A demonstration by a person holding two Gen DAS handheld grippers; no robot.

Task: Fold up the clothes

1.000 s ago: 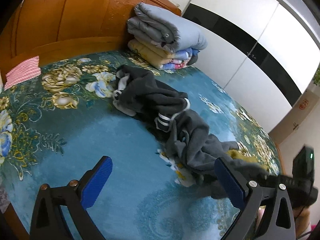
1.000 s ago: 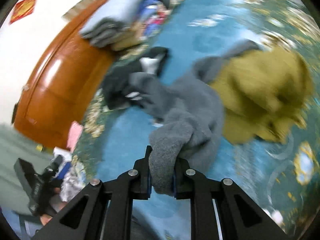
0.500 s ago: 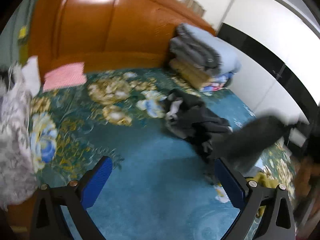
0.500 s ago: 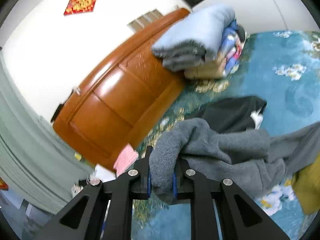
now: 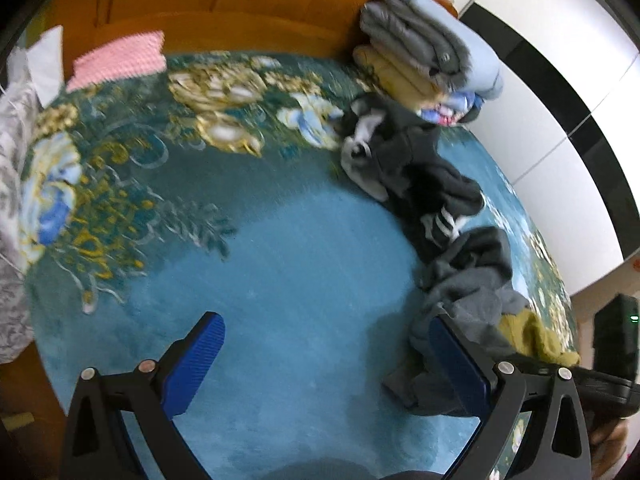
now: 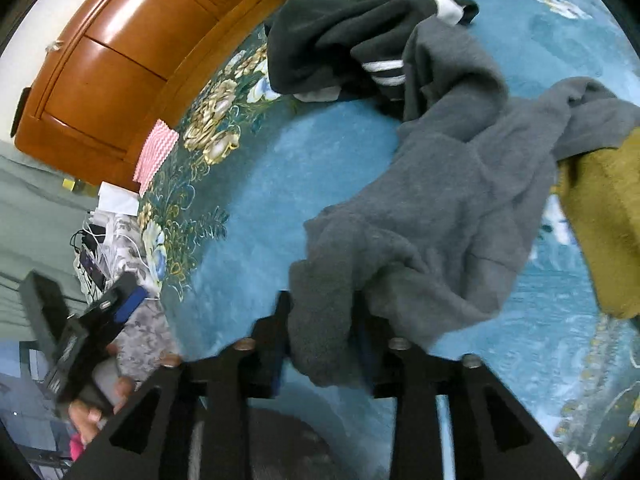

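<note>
Since half a second ago, both tools are lower and nearer the bed: the grey garment (image 6: 440,208), which was hanging lifted in front of the headboard, is now sagging onto the blue floral bedspread (image 6: 304,176), and the left view is looking down on the bed rather than across it.

The right tool (image 6: 320,340) is gripping a bunched end of the grey garment, its jaws pressed in against the fleece on both sides. From that pinch the cloth is spreading away in loose folds, its far parts lying over a dark garment with white stripes (image 6: 340,40) and touching an olive-yellow garment (image 6: 600,216) at the right edge.

The left tool (image 5: 328,360) is standing wide open with nothing between its blue pads (image 5: 192,360), hovering over a bare stretch of the bedspread (image 5: 280,272). Its right finger is showing just in front of the near end of the grey garment (image 5: 468,292); whether it is touching the cloth cannot be told. Beyond that, the dark striped garment (image 5: 420,176) is lying crumpled, and the olive-yellow garment (image 5: 532,336) is peeking out beside the grey one.

Against the wooden headboard (image 5: 240,12), a stack of folded quilts (image 5: 428,52) is resting at the bed's far corner, and a pink cloth (image 5: 120,60) is lying near the opposite side. A hand (image 6: 96,408) is holding the left tool's handle, seen in the right view.
</note>
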